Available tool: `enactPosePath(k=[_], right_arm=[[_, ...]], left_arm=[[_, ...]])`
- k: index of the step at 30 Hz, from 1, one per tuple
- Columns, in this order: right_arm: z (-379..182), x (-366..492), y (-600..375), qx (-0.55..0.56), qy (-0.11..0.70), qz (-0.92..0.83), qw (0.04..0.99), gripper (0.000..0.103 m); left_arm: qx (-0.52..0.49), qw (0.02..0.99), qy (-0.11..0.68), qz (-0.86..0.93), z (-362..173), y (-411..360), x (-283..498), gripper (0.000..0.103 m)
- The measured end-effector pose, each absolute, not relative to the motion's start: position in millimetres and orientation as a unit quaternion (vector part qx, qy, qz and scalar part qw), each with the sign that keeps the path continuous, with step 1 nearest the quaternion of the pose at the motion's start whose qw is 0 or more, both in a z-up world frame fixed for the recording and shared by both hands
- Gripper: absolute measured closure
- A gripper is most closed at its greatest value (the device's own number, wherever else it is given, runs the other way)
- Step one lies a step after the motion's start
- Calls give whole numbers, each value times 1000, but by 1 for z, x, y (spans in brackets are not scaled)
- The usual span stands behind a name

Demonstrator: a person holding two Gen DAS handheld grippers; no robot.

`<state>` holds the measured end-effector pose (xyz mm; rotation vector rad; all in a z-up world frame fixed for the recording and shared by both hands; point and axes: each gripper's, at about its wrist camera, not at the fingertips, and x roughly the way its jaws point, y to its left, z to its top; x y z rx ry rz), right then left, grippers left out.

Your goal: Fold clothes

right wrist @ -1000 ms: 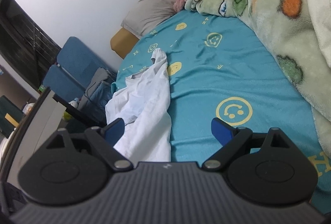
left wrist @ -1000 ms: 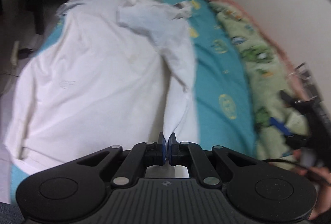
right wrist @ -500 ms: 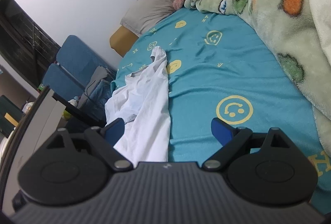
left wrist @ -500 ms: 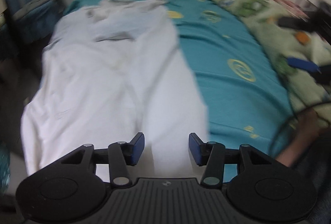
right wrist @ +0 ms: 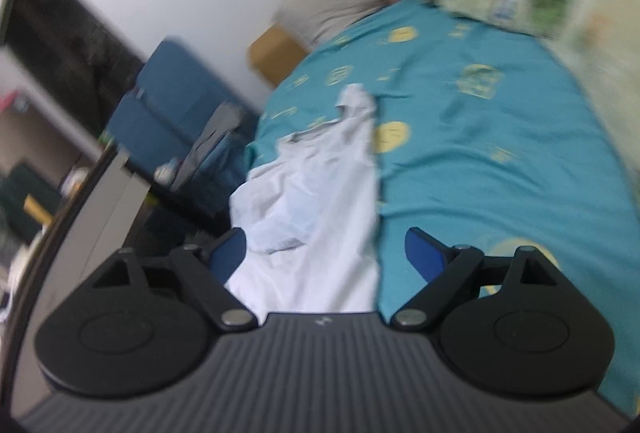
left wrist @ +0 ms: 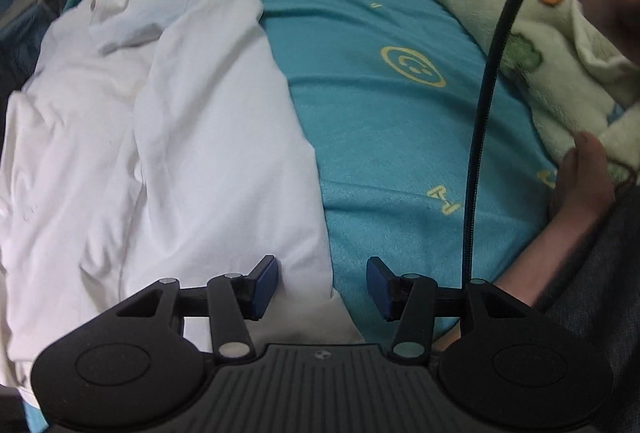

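Your left gripper point(left wrist: 322, 287) points steeply down at the near edge of the bed, its jaws parted about halfway after just opening, with nothing pinched between the blue pads point(left wrist: 264, 287); the right edge of the white shirt point(left wrist: 168, 137) runs up between them, but neither pad presses on it. The shirt lies spread along the left side of the teal sheet point(left wrist: 384, 137), its right side folded over onto the body and its collar end at the far end near the pillow. Your right gripper point(right wrist: 326, 253) is tilted less steeply and held above the same shirt point(right wrist: 320, 233), jaws spread wide and empty, having just eased in slightly; that view is blurred. In the left view, a black cable point(left wrist: 486, 85) crosses the right side, and your right hand point(left wrist: 580, 173) rests at the near right of the sheet beside the green patterned blanket point(left wrist: 532, 37). Blue chairs point(right wrist: 168, 105) stand far left of the bed.
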<state>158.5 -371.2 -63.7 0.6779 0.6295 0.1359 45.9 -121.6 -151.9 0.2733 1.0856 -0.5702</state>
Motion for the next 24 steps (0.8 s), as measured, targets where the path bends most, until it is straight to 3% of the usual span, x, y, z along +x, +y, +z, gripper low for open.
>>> enactPosePath(k=[2, 4, 8, 12, 17, 20, 24], right_arm=[[-63, 196, -367, 298, 316, 80, 897, 15], [-71, 233, -366, 287, 325, 80, 898, 25], [-102, 308, -375, 286, 329, 63, 898, 25], [-140, 378, -375, 258, 326, 48, 908, 26], [-186, 445, -363, 231, 343, 38, 910, 42], [-197, 466, -346, 198, 336, 44, 920, 56], [-195, 477, -337, 171, 335, 39, 926, 89]], left_arm=[[106, 809, 518, -257, -157, -119, 53, 54], [93, 813, 517, -251, -157, -117, 57, 62], [61, 817, 512, -257, -153, -107, 58, 99], [41, 824, 482, -294, -137, -96, 48, 100], [59, 826, 447, -338, -122, -90, 33, 101], [42, 817, 455, -351, -124, -87, 38, 101], [31, 814, 440, -379, -120, -85, 37, 101]])
